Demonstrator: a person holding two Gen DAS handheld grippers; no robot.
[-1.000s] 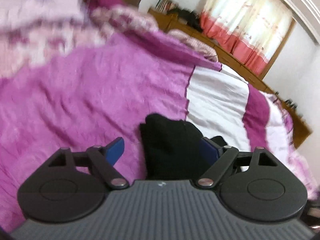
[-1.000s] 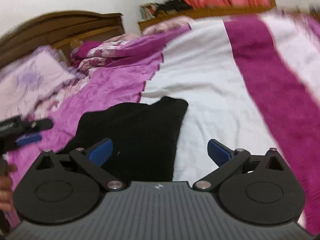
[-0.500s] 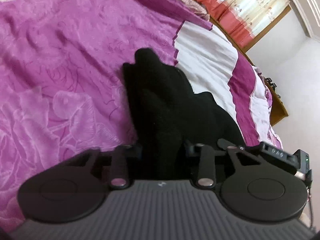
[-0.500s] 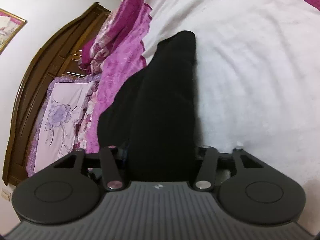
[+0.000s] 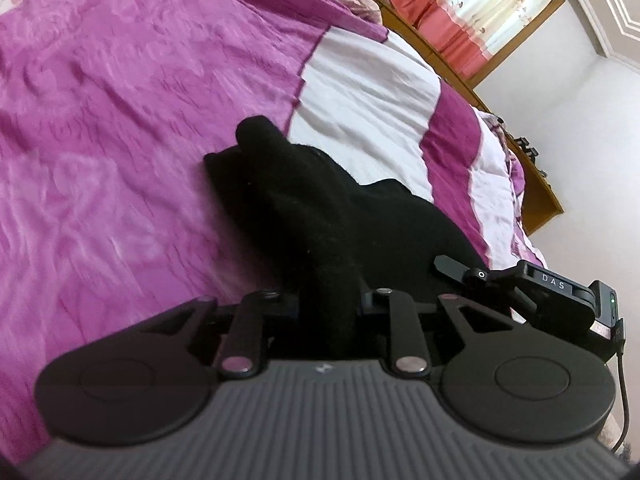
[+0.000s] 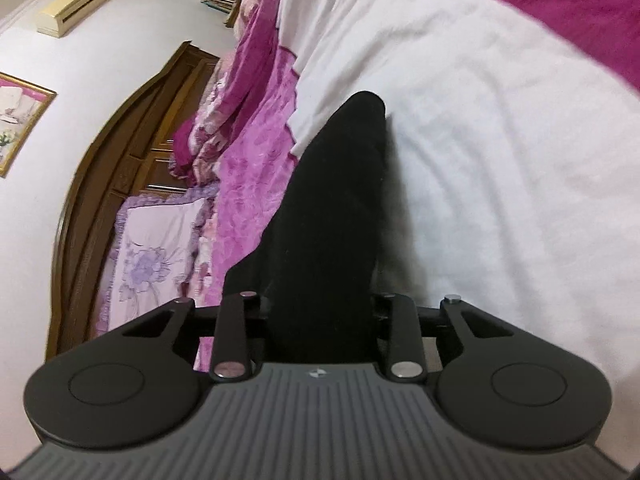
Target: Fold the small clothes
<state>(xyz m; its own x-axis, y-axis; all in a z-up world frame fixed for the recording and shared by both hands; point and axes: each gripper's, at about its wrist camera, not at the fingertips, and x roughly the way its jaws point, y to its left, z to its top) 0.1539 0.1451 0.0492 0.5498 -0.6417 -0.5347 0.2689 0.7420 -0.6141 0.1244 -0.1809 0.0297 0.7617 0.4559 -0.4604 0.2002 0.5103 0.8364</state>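
Two sets of fingers have the same black garment [image 5: 320, 216] between them, one on each side of it. It is a small knit piece, matte and slightly fuzzy, so dark that I can make out almost no seams or folds. From my left gripper [image 5: 329, 308] it looks bunched, with a rounded tip at its far end and a wider lobe spreading to the right. From my right gripper [image 6: 320, 320] it reads as one long tapering strip ending in a blunt, rounded tip.

It lies on the bed [image 5: 100, 140], across the seam where the crinkled magenta cover, embossed with a flower pattern, meets the soft white panel [image 6: 500, 140]. Its far tip sits right at that seam, well in from the bed's far edge.

My left fingers are closing with a thick ridge of the black cloth filling the gap and pressed on both sides. My right fingers are closing too, clamped on the strip's near end. The right gripper [image 5: 532, 292] shows at the right edge of the left view, at the garment's other side.

Toward the head of the bed lie a frilled lilac pillow [image 6: 156, 252] and a dark wooden headboard [image 6: 104, 184].
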